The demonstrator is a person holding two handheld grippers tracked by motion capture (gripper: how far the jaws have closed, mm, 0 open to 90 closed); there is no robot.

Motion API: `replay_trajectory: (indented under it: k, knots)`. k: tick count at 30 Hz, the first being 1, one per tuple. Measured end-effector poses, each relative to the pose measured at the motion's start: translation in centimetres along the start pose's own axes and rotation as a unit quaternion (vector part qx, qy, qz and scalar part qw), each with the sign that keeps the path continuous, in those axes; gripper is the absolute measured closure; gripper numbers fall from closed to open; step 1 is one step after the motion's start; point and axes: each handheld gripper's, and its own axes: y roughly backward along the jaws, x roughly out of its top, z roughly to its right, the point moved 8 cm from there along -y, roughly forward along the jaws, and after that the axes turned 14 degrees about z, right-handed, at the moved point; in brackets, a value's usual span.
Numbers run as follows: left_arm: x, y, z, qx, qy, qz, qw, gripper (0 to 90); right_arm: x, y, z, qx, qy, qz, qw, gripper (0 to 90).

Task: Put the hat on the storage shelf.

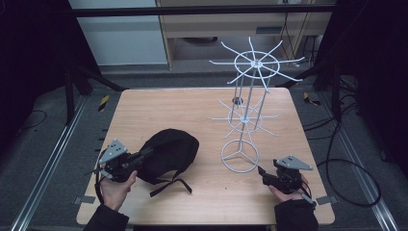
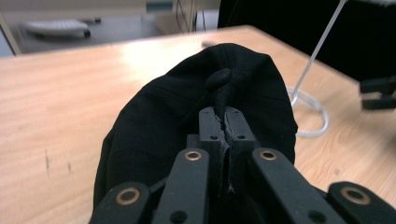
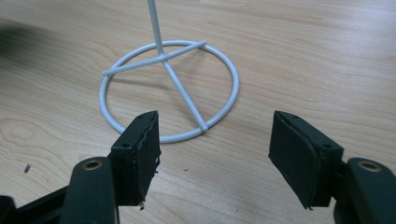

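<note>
Black cap (image 1: 168, 155) lies on the left half of the wooden table (image 1: 202, 103), its edge pinched in the left gripper (image 1: 142, 156), whose jaws are pressed together on a fold of the fabric, as the left gripper view shows at close range (image 2: 223, 122). The grip looks secured and the cap appears to be just starting off the tabletop, though most of it rests on the wood; carrying it across to the white wire rack (image 1: 249, 103) and hanging it on one of the spokes is, by all appearances, yet to be done. The cap's long axis runs from the near left toward the far right in the high view, the rounded crown facing away from the gripper and toward the rack, the strap (image 1: 174, 185) trailing at the near side. The right gripper (image 1: 261, 172) waits near the rack's ring base (image 3: 169, 88), jaws spread wide and holding nothing.
</note>
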Motion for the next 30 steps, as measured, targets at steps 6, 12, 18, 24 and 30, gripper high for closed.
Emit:
replay_trajectory:
  k: [6,12,18,24,30]
  knots:
    - [2.7,0.9,0.5,0.003,0.005,0.051,0.9987,87.6,0.0,-0.1,0.0,-0.001,0.0,-0.001,1.0,33.6]
    - [5.8,1.5,0.9,0.001,0.009,0.099,0.9951,87.6,0.0,0.0,0.1,-0.005,-0.006,0.0,1.0,33.6]
    - [9.4,1.4,1.2,0.001,0.011,0.15,0.9886,87.6,0.0,0.1,0.2,-0.007,-0.005,0.001,1.0,33.6]
    - [11.5,0.9,1.6,-0.002,0.016,0.178,0.9839,87.6,-0.1,-0.1,0.2,-0.008,0.001,0.001,1.0,33.6]
    - [13.8,0.4,2.3,-0.006,0.021,0.208,0.978,87.6,-0.1,-0.1,0.3,-0.008,0.002,0.003,1.0,33.5]
